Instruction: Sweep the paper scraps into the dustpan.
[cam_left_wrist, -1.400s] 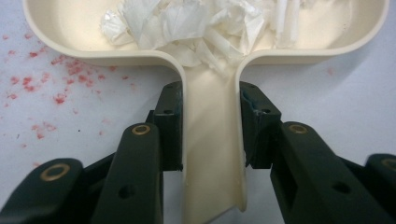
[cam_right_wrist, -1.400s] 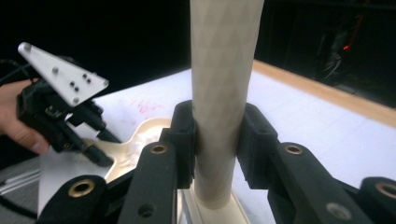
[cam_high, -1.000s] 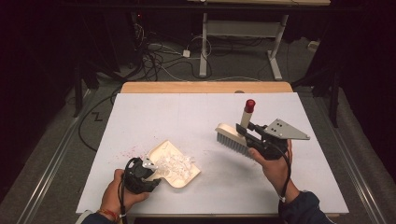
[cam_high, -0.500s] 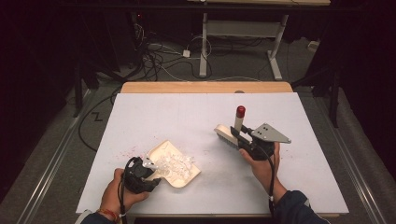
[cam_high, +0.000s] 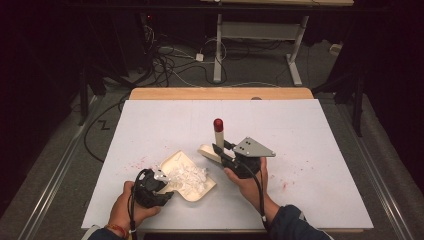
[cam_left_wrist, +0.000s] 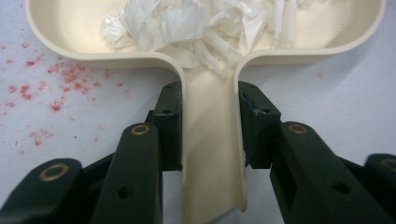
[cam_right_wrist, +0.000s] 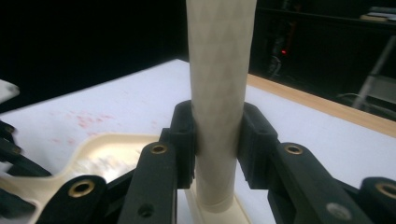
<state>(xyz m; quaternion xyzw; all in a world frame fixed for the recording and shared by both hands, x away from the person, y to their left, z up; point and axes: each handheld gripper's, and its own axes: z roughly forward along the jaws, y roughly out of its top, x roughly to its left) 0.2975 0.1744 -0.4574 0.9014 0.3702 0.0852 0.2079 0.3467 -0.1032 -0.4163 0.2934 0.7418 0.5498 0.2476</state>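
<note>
High view | sweeping step: dustpan handle clamped by left gripper, brush gripped by right gripper (bristles down) | next: remaining scraps to be swept leftward into the pan.

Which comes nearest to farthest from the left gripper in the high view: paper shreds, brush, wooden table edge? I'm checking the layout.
1. Paper shreds, in the dustpan held by the left gripper.
2. Brush, to the right, held by the right gripper.
3. Wooden table edge, at the far side.

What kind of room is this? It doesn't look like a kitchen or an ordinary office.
Probably a lab or workshop set up for recording: a white-covered table in a dark room, loose cables across the floor, and a bare metal desk frame behind.
</note>
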